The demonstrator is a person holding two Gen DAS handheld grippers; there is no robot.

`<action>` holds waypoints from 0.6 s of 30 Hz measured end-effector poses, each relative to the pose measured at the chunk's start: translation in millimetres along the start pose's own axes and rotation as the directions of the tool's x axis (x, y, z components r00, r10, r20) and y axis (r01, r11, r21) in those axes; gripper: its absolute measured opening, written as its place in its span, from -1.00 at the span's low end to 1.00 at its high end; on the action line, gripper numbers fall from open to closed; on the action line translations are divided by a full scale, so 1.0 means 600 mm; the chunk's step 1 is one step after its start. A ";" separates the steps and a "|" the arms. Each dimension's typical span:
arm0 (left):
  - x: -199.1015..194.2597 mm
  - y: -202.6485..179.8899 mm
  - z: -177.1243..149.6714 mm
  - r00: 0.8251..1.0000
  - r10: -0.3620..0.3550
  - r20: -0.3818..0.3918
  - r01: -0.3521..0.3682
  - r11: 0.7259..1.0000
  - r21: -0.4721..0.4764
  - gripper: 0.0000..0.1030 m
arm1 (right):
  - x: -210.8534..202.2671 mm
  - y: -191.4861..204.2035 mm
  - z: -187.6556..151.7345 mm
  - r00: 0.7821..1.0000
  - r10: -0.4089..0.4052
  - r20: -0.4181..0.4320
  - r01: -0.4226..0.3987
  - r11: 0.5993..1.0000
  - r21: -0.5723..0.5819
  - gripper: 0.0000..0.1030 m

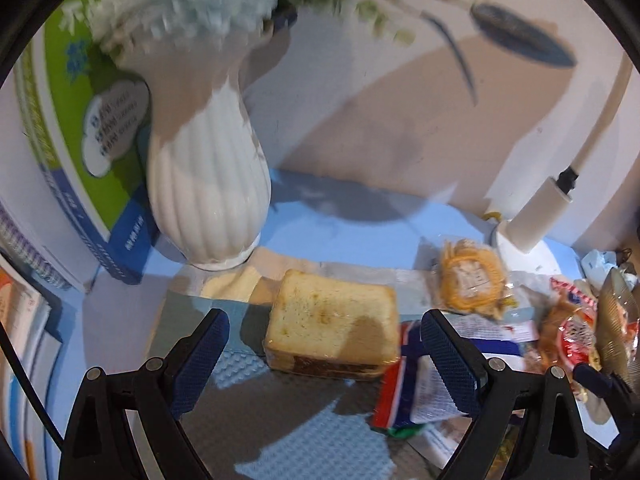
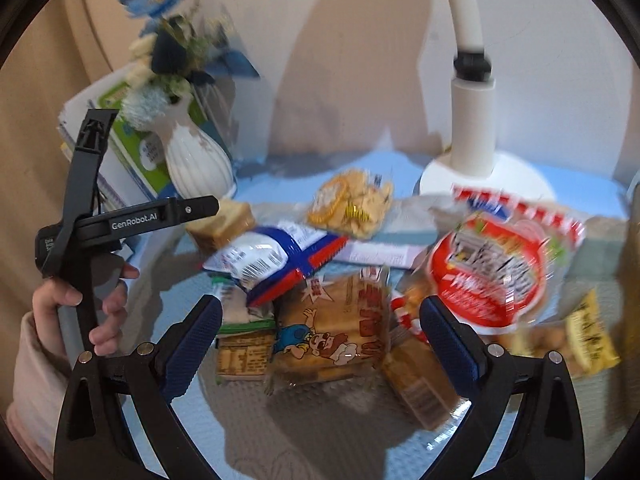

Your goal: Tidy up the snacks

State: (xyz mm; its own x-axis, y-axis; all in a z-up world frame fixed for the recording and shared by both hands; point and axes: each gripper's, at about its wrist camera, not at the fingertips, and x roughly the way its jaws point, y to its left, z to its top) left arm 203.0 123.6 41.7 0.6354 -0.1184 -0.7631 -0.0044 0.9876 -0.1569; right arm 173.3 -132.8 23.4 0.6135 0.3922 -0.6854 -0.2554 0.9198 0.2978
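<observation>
**Both tools open over the snack pile**

My left tool (image 1: pixel 324 360) is spread wide with nothing between its pads. The wrapped sandwich (image 1: pixel 334 326) lies on the desk (image 1: pixel 280 432) in the centre of the left wrist view, just ahead of the pad tips and between their lines, not touched by either. Behind it, upper left of that frame, stands the white ribbed vase (image 1: pixel 208 184). A red, white and blue packet (image 1: pixel 416 392) lies under my right-hand pad there, and a clear bag of yellow crisps (image 1: pixel 472 280) sits further back on the right.

My right tool (image 2: pixel 320 332) is also wide open and holds nothing. A cartoon-printed snack pack (image 2: pixel 332 332) lies in the lower centre of the right wrist view, between the pads, apart from both. A red-labelled bag (image 2: pixel 492 272) sits to the right, blurred. At the left of that frame, my hand (image 2: pixel 80 308) grips the other tool's handle.
</observation>
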 end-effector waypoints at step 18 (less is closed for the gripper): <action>0.085 -0.004 -0.025 0.998 0.045 -0.038 -0.042 0.995 0.086 1.00 | 0.052 -0.002 -0.030 0.999 0.003 -0.032 -0.005 0.997 -0.071 1.00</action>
State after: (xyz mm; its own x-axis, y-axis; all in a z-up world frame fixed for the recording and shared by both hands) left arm 223.8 113.6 -6.6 0.6048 -0.0772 -0.7926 0.0351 0.9969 -0.0703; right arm 179.3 -121.4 -10.1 0.5886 0.3945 -0.7056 -0.3108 0.9162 0.2530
